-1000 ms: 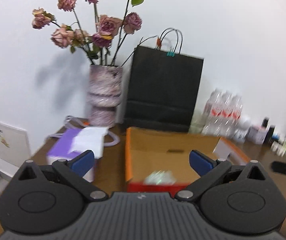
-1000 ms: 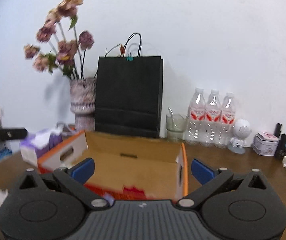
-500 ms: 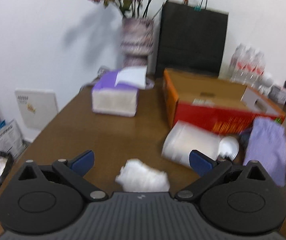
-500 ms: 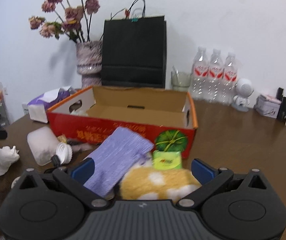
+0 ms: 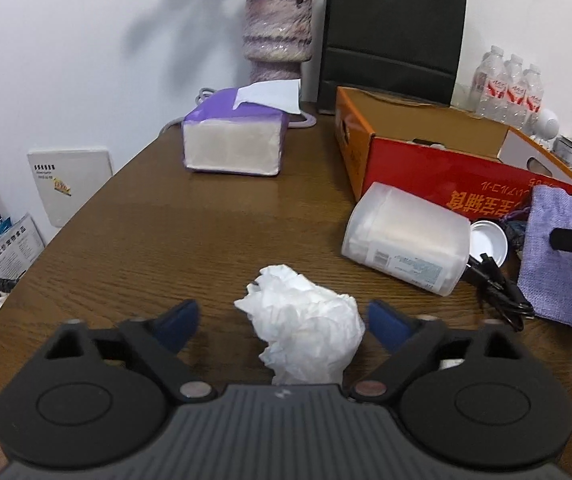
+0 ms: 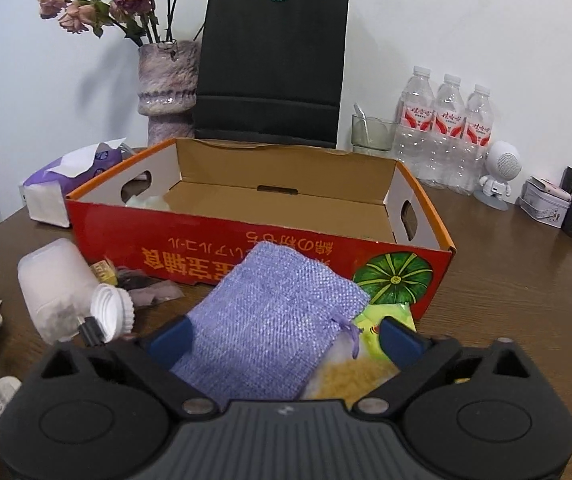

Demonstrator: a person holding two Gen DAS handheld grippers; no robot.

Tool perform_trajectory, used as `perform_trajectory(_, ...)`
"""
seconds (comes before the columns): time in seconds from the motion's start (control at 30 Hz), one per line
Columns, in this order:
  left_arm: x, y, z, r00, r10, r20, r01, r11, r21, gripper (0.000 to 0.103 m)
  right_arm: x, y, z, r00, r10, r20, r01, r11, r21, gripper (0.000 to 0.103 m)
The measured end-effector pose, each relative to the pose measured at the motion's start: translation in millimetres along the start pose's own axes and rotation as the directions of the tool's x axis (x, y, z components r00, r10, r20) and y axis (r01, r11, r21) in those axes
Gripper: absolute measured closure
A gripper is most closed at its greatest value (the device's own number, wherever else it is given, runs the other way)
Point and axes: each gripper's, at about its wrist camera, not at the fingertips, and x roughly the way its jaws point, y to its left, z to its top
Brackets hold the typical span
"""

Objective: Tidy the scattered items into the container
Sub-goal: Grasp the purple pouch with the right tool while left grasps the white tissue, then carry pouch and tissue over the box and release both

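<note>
We hold our left gripper [image 5: 281, 322] low over the wood-grain table [image 5: 133, 240], its blue-padded fingers spread wide on either side of a crumpled white tissue wad [image 5: 306, 330] without touching it. Our landmark is the red-and-orange cardboard box [image 6: 286, 236], an open rectangular corrugated tray with oval hand holes, printed lettering and a green pumpkin picture on its front wall; something pale lies in its left corner, too hidden to name. The tissue wad sits well in front of the box's left end. Just in front of that same end lies a translucent frosted plastic jar [image 5: 406, 242] on its side, its ribbed white screw cap [image 6: 111, 316] facing us. Our right gripper [image 6: 286, 334] is also spread open, its fingers straddling a lavender woven drawstring pouch [image 6: 277, 320] that lies in front of the box's middle, tilted over a fuzzy yellow-and-white item [image 6: 356, 374] and a glossy green packet [image 6: 386, 322]. A thin black cable [image 5: 498, 290] curls between jar and pouch. Left of the box stands a purple soft-pack of tissues [image 5: 235, 134]. Behind the box are a mottled purple ceramic vase [image 6: 167, 88] of dried roses and a matte black paper bag [image 6: 271, 68]; to its right rear stand three clear water bottles [image 6: 446, 128].
</note>
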Motion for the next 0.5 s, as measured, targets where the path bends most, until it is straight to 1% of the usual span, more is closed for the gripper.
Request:
perform_trajectory(0.03,0.2,0.5,0.3,1.000,-0.005,0.001,0.005,1.000,-0.002,0.028,0.5,0.6,0.5,1.000,-0.007,0.004,0.007,1.000,0.000,0.021)
perform_trajectory(0.07,0.9,1.1,1.1,1.000,-0.012,-0.001,0.012,1.000,-0.007,0.037,0.2,1.3,1.2,1.000,-0.011,0.009,0.011,1.000,-0.002,0.031)
perform_trajectory(0.1,1.6,1.9,1.5,1.000,-0.020,-0.005,0.020,1.000,-0.014,0.042,-0.2,2.0,2.2,1.000,-0.017,0.013,0.017,1.000,-0.006,0.043)
perform_trajectory(0.13,2.1,2.8,1.9,1.000,-0.030,-0.006,0.030,0.999,-0.019,0.049,-0.9,2.3,3.1,1.000,-0.024,0.016,0.024,1.000,-0.009,0.048)
perform_trajectory(0.17,2.2,3.1,2.2,0.999,-0.039,-0.002,0.039,0.999,-0.018,0.052,-2.2,2.5,3.8,0.999,-0.029,0.021,0.029,1.000,-0.010,0.059)
perform_trajectory(0.2,2.3,3.2,2.8,0.999,-0.045,0.001,0.045,0.999,-0.017,0.056,-3.4,2.2,4.6,0.999,-0.030,0.023,0.030,0.999,-0.011,0.066)
perform_trajectory(0.23,1.2,3.4,2.9,0.999,-0.050,0.007,0.050,0.999,-0.019,0.060,-4.8,1.7,5.6,0.999,-0.030,0.026,0.030,0.999,-0.012,0.070)
perform_trajectory(0.27,0.8,4.1,3.1,0.998,-0.057,0.013,0.057,0.998,-0.022,0.064,-6.3,1.3,6.5,0.999,-0.028,0.032,0.029,0.999,-0.014,0.080)
perform_trajectory(0.3,0.4,5.1,3.7,0.998,-0.066,0.019,0.066,0.998,-0.025,0.065,-8.5,0.7,7.4,0.999,-0.018,0.039,0.019,1.000,-0.016,0.086)
perform_trajectory(0.4,-3.3,8.0,7.3,0.996,-0.085,0.039,0.087,0.996,-0.038,0.066,-18.3,-0.4,9.8,0.997,0.005,0.072,-0.003,1.000,-0.017,0.091)
perform_trajectory(0.5,-9.9,9.1,15.3,0.992,-0.102,0.075,0.105,0.994,-0.039,0.067,-31.8,-0.4,13.8,0.993,0.030,0.114,-0.028,0.999,-0.019,0.093)
